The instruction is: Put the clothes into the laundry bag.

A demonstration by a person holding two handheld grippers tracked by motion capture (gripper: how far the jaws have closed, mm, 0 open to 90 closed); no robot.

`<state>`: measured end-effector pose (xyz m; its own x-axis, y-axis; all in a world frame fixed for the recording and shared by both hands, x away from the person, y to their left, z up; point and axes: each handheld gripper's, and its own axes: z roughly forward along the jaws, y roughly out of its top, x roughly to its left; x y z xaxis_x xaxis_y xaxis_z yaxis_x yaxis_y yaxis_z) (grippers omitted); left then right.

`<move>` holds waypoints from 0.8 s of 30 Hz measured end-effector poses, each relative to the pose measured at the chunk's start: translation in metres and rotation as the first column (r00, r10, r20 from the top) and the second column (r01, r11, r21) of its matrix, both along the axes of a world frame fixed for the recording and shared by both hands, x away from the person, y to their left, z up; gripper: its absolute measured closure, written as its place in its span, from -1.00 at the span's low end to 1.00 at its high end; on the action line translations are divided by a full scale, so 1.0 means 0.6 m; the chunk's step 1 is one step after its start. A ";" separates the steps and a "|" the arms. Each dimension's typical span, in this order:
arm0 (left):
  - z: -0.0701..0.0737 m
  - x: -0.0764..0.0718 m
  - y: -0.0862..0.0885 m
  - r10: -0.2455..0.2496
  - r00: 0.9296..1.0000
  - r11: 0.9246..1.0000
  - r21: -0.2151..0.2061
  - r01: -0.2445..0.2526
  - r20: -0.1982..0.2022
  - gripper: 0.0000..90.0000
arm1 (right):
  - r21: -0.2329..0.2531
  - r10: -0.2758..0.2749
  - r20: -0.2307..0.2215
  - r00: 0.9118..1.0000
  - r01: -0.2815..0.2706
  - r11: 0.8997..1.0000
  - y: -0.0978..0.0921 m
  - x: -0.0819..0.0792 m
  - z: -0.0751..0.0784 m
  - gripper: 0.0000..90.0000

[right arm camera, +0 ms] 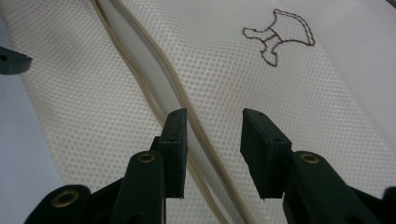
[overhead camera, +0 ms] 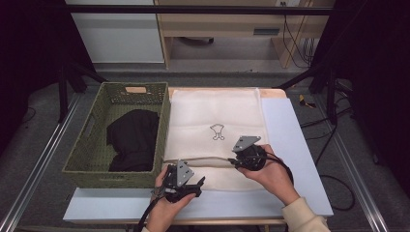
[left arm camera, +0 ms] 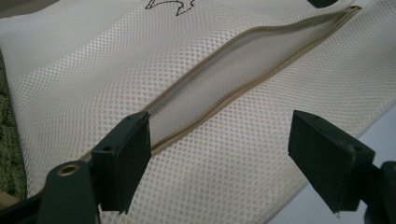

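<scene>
A white mesh laundry bag (overhead camera: 217,108) lies flat on the table, with a small embroidered outline figure (overhead camera: 217,131) at its middle. Its beige zipper (overhead camera: 203,159) runs across the near part and gapes, showing pale lining (left arm camera: 243,65). My left gripper (overhead camera: 193,186) hovers at the bag's near left corner, jaws wide open (left arm camera: 219,135) over the zipper's end, holding nothing. My right gripper (overhead camera: 233,162) points left along the zipper line. In the right gripper view it (right arm camera: 215,121) is open, with one fingertip (right arm camera: 175,135) over the zipper tape (right arm camera: 140,70) and nothing pinched.
A green woven basket (overhead camera: 116,178) stands left of the bag, touching its edge, with a black garment (overhead camera: 133,140) inside. Bare pale blue table surface (overhead camera: 290,145) lies to the right of the bag and along the front edge. Cables and stand legs are on the floor beyond.
</scene>
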<state>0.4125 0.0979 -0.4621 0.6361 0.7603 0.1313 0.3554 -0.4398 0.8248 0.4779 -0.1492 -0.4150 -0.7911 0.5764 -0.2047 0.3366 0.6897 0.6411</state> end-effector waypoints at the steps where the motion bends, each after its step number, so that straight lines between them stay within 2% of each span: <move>1: 0.000 0.000 0.000 0.003 1.000 1.000 0.000 -0.003 0.001 -0.53 | 0.007 0.008 -0.002 1.000 -0.008 1.000 0.005 0.002 -0.002 0.36; 3: 0.000 0.001 0.001 0.002 1.000 1.000 -0.001 -0.002 0.000 -0.52 | 0.010 0.015 0.001 1.000 -0.015 1.000 0.010 0.003 -0.003 0.33; 5: -0.001 0.001 0.002 0.006 1.000 1.000 -0.004 -0.006 -0.002 -0.52 | 0.020 0.033 0.041 0.999 -0.034 0.999 0.028 0.005 -0.009 0.16; 8: -0.001 0.001 0.002 0.001 1.000 1.000 0.004 -0.001 -0.003 -0.51 | 0.024 0.033 0.060 0.998 -0.034 0.999 0.042 0.009 -0.016 0.00; 11: -0.002 0.001 0.001 -0.002 1.000 1.000 -0.001 0.002 -0.003 -0.48 | 0.010 0.037 0.060 0.998 -0.038 0.999 0.053 0.014 -0.023 -0.06; 13: -0.002 0.001 0.000 -0.003 1.000 1.000 -0.003 0.003 -0.004 -0.47 | 0.000 0.034 0.041 0.999 -0.034 0.999 0.060 0.018 -0.030 -0.10; 17: -0.003 0.001 0.000 -0.003 1.000 1.000 -0.004 0.003 -0.005 -0.45 | -0.014 0.013 0.014 1.000 -0.013 1.000 0.069 0.024 -0.038 -0.35; 21: -0.005 0.001 -0.001 -0.001 1.000 1.000 -0.008 0.001 -0.009 -0.43 | -0.031 0.012 -0.004 1.000 -0.012 0.999 0.076 0.031 -0.044 -0.25; 24: -0.006 0.001 -0.003 -0.009 1.000 1.000 -0.003 0.009 -0.012 -0.39 | -0.037 0.005 -0.001 1.000 -0.005 0.999 0.080 0.035 -0.043 0.11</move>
